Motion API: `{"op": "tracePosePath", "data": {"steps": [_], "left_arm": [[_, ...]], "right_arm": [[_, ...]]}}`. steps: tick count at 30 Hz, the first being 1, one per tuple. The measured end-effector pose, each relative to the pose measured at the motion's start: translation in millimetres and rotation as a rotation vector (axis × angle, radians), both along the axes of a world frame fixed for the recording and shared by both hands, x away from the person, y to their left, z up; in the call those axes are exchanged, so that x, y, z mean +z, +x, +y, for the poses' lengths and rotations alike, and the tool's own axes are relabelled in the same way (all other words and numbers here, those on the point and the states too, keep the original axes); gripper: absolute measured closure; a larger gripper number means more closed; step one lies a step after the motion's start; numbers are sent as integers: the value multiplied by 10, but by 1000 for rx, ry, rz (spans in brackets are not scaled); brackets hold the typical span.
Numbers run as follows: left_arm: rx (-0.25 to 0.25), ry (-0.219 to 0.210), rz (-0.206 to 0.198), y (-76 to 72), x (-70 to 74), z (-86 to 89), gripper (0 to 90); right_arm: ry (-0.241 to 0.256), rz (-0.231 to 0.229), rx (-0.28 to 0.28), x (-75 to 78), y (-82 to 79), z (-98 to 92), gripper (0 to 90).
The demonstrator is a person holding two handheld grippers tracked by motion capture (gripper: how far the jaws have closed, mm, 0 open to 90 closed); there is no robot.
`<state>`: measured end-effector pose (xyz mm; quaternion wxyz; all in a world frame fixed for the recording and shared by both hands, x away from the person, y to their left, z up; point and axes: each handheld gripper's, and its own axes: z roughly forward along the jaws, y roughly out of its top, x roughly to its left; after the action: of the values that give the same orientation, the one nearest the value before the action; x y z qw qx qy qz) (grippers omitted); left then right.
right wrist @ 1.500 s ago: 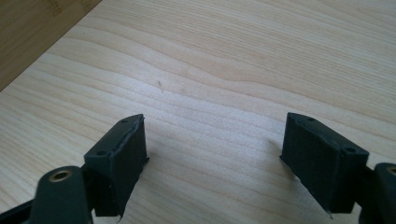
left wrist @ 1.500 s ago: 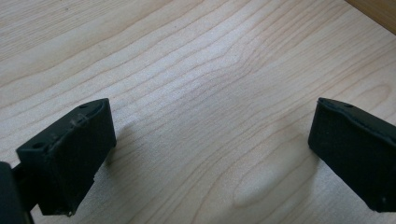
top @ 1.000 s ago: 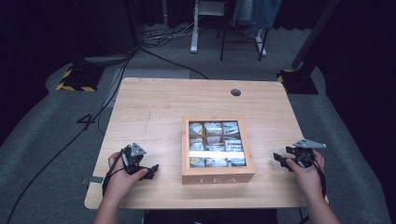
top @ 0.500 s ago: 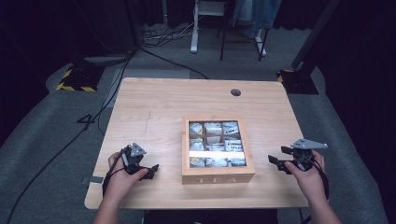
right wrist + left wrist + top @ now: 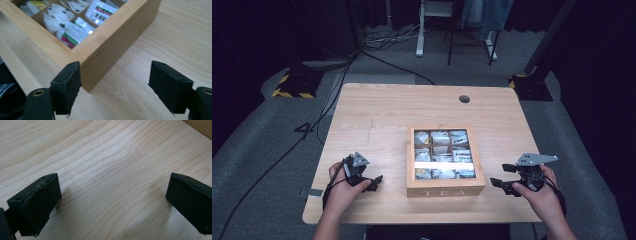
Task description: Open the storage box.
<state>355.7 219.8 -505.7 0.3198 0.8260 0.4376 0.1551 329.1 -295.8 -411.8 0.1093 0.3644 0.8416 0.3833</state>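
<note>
A wooden tea box with "TEA" on its front stands mid-table, with several compartments of tea bags showing through its top. My left gripper rests open on the table to the box's left, with only bare wood between its jaws. To the right of the box my right gripper is open and points at it. The right gripper view puts the box's near corner just ahead of the open gripper, with packets inside. Neither gripper touches the box.
The light wooden table has a round cable hole at the back right. Cables and stand legs lie on the grey floor beyond it. A sliver of the box shows at the top right of the left gripper view.
My right gripper has shifted a little to the left, closer to the tea box. The left gripper and the box have stayed put.
</note>
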Motion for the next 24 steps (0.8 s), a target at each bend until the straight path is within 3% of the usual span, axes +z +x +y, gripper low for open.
{"op": "tracePosePath", "data": {"steps": [7, 17, 24], "left_arm": [[-5, 0, -2, 10, -1, -1, 4], [-4, -3, 1, 8, -2, -3, 5], [-8, 2, -2, 11, 0, 0, 5]], "right_arm": [[55, 4, 48, -30, -42, 143, 213], [21, 11, 81, -229, -37, 344, 223], [-23, 7, 128, -303, -46, 426, 316]]}}
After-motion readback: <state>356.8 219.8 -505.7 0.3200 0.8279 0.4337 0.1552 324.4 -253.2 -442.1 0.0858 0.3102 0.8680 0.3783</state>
